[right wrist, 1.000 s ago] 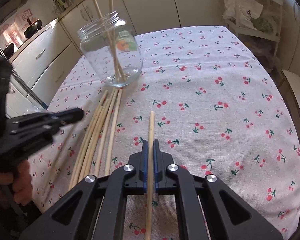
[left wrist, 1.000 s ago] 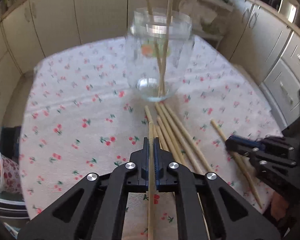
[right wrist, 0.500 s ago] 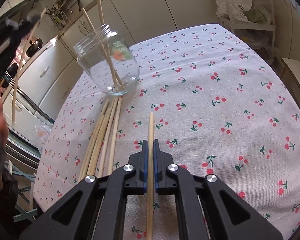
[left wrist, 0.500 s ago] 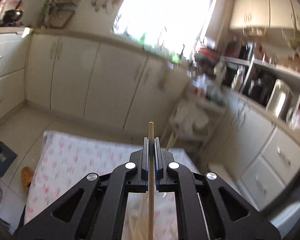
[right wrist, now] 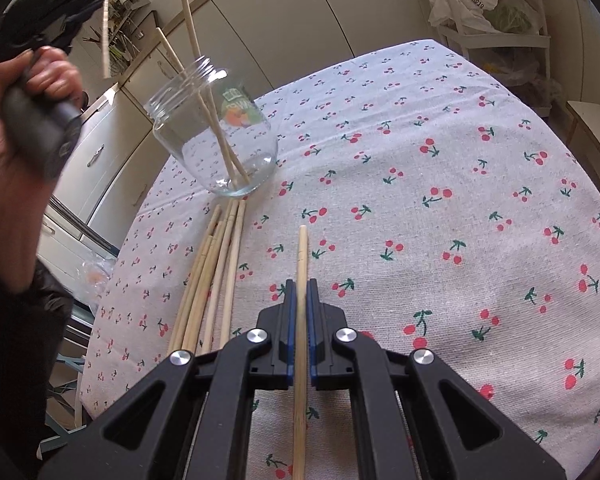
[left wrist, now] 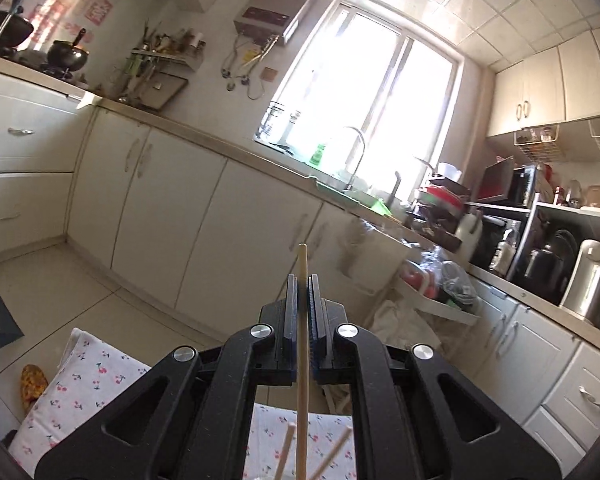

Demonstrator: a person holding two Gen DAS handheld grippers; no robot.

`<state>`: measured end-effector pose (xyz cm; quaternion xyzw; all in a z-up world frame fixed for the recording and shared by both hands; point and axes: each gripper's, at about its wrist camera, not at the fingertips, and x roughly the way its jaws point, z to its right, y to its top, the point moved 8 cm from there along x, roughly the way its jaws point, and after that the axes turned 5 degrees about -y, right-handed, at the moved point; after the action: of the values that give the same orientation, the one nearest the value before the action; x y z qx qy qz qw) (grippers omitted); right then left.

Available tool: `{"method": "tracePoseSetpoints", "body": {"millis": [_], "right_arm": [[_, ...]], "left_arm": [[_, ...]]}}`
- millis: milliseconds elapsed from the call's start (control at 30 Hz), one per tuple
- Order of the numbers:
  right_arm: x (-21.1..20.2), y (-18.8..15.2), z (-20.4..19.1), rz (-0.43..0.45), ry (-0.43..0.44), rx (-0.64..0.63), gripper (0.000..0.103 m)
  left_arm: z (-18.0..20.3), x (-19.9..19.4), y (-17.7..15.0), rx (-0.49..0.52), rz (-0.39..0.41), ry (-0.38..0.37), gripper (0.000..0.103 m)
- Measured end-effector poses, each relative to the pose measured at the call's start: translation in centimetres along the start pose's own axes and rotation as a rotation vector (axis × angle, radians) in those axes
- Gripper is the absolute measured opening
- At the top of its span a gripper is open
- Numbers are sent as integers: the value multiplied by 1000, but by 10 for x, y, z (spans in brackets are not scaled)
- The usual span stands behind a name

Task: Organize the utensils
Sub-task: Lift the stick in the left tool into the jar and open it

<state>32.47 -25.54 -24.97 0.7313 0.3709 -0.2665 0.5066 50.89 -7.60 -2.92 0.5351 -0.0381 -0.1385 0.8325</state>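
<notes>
Glass jar (right wrist: 214,136) | right view only | both grippers clamp chopsticks

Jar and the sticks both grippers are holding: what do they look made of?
The jar looks like clear glass: see-through, glossy highlights, threaded neck, paper label. The stick in the right gripper, stick, looks like pale unfinished wood or bamboo: matte, uniform tan. The left gripper holds a matching stick.
</notes>
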Motion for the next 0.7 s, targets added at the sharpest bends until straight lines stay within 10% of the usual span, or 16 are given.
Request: {"method": "tracePoseSetpoints", "body": {"millis": [700], "right_arm": [[0,1,1,-2,11,11,6]], "left_arm": [[-3,7,-57,133,4,58,5]]}}
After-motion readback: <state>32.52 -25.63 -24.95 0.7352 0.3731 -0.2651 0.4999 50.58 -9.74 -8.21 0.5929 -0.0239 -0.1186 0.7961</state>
